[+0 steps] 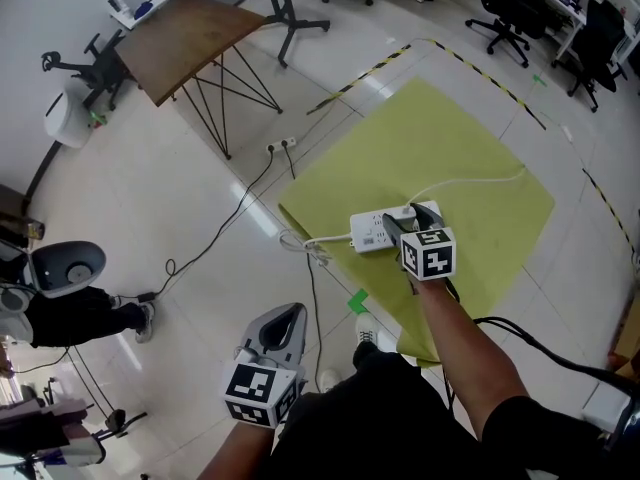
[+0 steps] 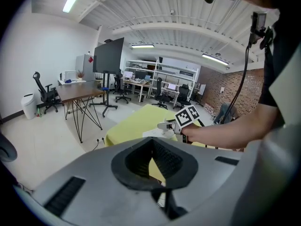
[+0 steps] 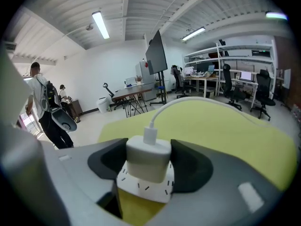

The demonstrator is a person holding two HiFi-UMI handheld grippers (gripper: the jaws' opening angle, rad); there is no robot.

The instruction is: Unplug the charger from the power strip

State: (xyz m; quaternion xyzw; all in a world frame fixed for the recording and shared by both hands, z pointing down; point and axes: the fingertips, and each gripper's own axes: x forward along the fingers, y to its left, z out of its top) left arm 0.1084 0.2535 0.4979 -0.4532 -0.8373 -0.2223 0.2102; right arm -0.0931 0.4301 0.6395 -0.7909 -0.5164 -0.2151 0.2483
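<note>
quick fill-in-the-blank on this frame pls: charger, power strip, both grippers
1. The charger sits between the jaws of the ___ gripper.
2. The charger is ___ into the power strip.
3. The cable coming out of the charger is ___ in colour.
4. The left gripper, down beside the table, holds ___.

Missing words: right; plugged; white; nothing.
</note>
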